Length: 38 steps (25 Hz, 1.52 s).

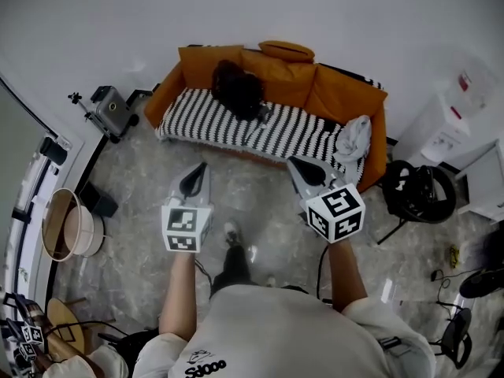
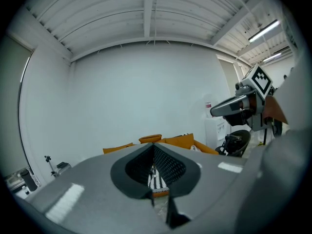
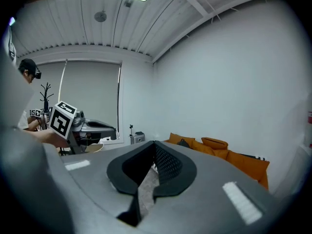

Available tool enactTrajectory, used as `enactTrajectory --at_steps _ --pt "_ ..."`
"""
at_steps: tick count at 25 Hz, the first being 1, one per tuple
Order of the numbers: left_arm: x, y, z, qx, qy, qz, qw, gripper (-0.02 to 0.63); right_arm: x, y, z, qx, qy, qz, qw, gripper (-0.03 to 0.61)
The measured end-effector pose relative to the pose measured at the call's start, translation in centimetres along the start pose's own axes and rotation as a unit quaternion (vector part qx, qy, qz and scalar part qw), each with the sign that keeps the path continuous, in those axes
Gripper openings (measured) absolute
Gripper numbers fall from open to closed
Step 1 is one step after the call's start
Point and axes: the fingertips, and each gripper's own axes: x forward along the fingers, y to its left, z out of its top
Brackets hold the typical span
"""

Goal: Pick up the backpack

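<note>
The backpack, dark and lumpy, lies on the striped seat of an orange sofa by the far wall. In the right gripper view the backpack is a small dark shape on the sofa. My left gripper and right gripper hang side by side over the marble floor, short of the sofa and pointing toward it. Both are shut with nothing between the jaws. The left gripper frames the striped seat; the right gripper shows the floor below it.
A white cloth lies at the sofa's right end. A camera on a tripod stands to the sofa's left, with a round basket nearer me. A black seat and a white dispenser stand to the right.
</note>
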Motion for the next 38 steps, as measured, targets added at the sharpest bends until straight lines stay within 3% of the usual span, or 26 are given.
enactTrajectory --at_steps 10,19,38 --pt "11.6 9.5 -1.4 -0.004 -0.001 -0.011 0.9999 0.016 14.0 -4.3 3.8 -0.002 -0.013 0.001 1.0 0.003" --pt "22.1 18.9 0.9 0.006 -0.007 -0.031 0.9995 0.023 25.8 -9.1 9.0 -0.02 -0.015 -0.023 0.999 0.003" --pt "36.0 29.7 0.0 -0.012 0.011 -0.053 0.9985 0.064 41.2 -15.8 11.9 0.003 0.0 -0.049 0.999 0.003"
